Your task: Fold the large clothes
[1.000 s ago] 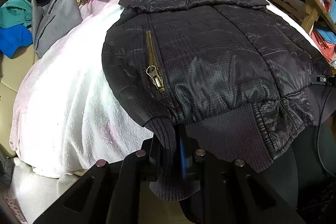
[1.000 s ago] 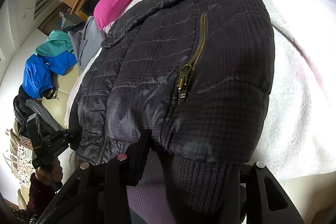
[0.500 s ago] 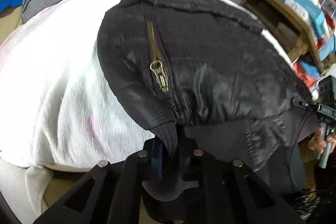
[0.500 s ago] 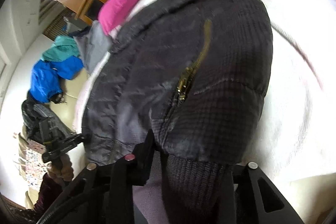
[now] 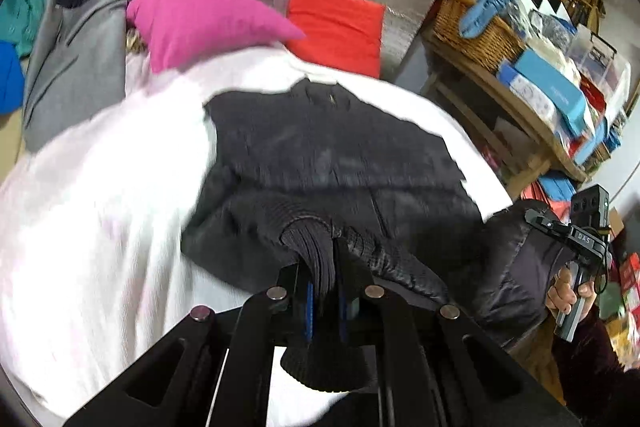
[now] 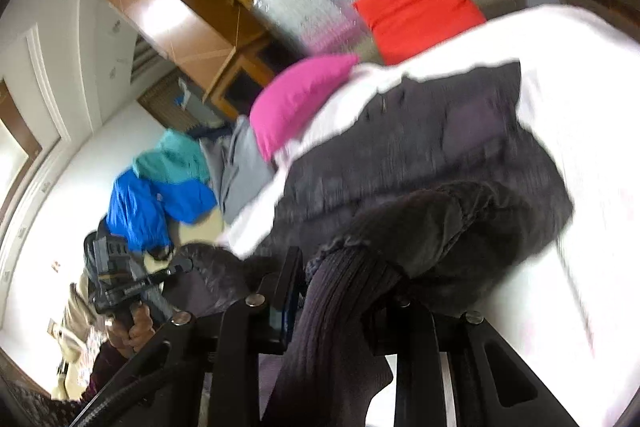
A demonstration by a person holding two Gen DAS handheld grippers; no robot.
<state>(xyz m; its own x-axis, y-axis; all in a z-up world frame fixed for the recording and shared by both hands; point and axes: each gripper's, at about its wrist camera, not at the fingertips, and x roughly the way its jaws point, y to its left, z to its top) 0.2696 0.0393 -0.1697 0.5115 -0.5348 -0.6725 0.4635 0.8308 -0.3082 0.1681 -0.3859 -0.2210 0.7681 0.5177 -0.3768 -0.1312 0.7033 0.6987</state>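
Jacket (image 5: 340, 163) hem clamped, blue garment (image 6: 148, 203) right view only

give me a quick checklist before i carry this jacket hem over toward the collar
1. Left gripper shut on the ribbed hem: ok.
2. Right gripper shut on the hem: ok.
3. Hem raised off the white cover on both sides: ok.
4. Jacket body lying flat for the fold: cannot tell, both views are blurred.
5. Landing spot near the collar free: ok, pink pillow and red pillow sit beyond the collar, apart from it.
6. Sleeves tucked in: cannot tell, none show clearly.
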